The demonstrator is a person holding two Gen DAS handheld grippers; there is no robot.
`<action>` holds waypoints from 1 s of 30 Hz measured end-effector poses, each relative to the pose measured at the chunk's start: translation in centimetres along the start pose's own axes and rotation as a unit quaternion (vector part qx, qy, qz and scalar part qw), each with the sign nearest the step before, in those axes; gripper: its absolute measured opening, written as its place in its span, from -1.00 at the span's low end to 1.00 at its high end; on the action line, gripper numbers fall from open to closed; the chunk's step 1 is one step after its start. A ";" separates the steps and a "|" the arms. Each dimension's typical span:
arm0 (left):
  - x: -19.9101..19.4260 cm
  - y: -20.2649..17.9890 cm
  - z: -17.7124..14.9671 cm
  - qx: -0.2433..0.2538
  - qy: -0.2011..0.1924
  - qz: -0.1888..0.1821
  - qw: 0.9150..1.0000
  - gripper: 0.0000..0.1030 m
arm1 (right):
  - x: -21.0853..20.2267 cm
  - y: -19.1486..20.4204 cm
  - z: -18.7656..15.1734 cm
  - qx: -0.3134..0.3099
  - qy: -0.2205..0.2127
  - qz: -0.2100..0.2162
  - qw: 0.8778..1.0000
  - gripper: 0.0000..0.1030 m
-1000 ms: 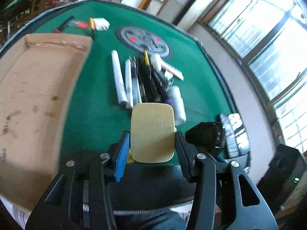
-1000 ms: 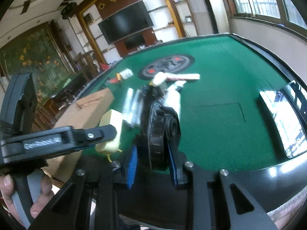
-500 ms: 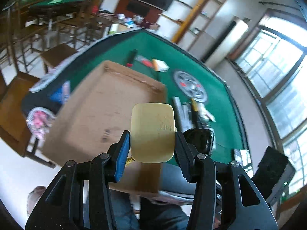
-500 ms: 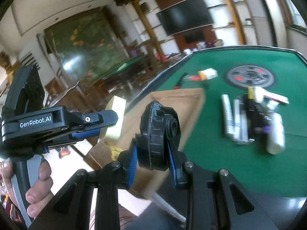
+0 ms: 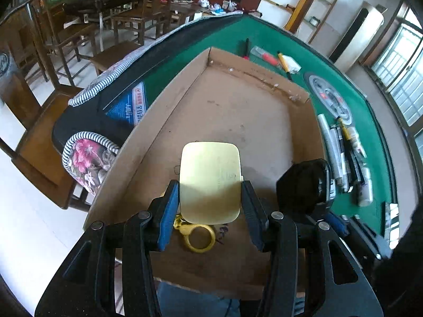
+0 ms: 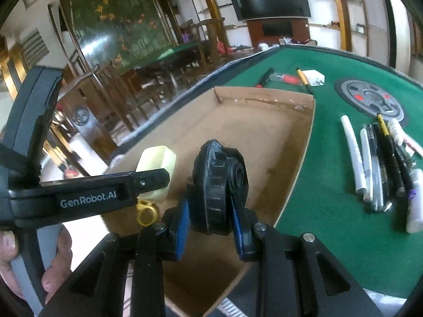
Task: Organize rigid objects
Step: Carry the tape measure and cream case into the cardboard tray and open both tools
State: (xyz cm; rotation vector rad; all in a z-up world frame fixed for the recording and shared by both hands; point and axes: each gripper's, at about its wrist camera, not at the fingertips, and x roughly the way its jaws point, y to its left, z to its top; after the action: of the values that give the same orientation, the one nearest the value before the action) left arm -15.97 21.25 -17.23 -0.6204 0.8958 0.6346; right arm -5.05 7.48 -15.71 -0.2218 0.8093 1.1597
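Yellow case (image 5: 210, 182): flat, rounded, pale yellow, with a gold ring (image 5: 198, 237) hanging at its near end. Held edge-on between the blue-padded fingers of the left gripper (image 5: 210, 203), above the near part of the box (image 5: 164, 132); not touching the floor of it, as far as can be told.

Black part (image 6: 219, 185): round, ribbed, with a hub on one face. Clamped between the pads of the right gripper (image 6: 211, 211), just right of the case, also over the near end of the box.

Step in hand, by judgement: delivery. Both items are carried and poised over the box, neither yet set down. The next move calls for lowering each to the cardboard floor and parting the jaws, with the two kept apart so they do not knock together; the loose ring may swing and catch.

Box: shallow brown cardboard tray, open-topped, on the near left of the green table (image 6: 330, 237). Its floor shows stains and scraps of torn tape at the far wall, but no objects inside.

Pens (image 6: 378, 163): a row of white and black markers and pens, lying loose on the felt right of the box, well apart from it. A white bottle (image 6: 415, 206) lies at their right.

Farther: a grey disc (image 6: 370, 100) set in the table; beyond the far wall of the box, a few small tools (image 6: 288, 78) and a white pack (image 6: 313, 77).
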 end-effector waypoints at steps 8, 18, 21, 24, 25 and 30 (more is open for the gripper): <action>0.7 -0.7 -0.2 0.024 0.006 0.006 1.000 -0.09 | 1.3 1.3 -0.4 -0.040 0.006 -0.040 0.998 -0.44; 1.0 -1.3 0.1 0.025 0.012 -0.014 1.000 -0.02 | 1.5 1.6 -0.9 -0.063 0.009 -0.044 0.997 -0.22; 1.0 -1.1 0.2 0.018 0.015 -0.026 0.999 0.12 | 0.4 1.5 -1.2 -0.069 0.004 -0.005 0.998 0.23; 0.7 -1.0 0.1 0.008 0.013 -0.027 1.000 0.12 | -0.6 0.7 -1.3 -0.048 0.004 0.027 0.998 0.23; 0.6 -1.0 0.1 0.006 0.011 -0.030 0.999 0.12 | -1.0 0.4 -1.3 -0.039 0.002 0.039 0.998 0.23; -1.5 -1.1 0.1 -0.013 -0.031 -0.024 0.999 0.12 | -3.4 -1.1 -1.5 -0.008 -0.023 0.069 0.997 0.23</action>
State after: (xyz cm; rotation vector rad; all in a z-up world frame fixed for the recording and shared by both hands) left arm -15.83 20.25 -15.69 -0.6404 0.8134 0.6207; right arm -5.33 3.73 -14.73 -0.1540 0.7854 1.2972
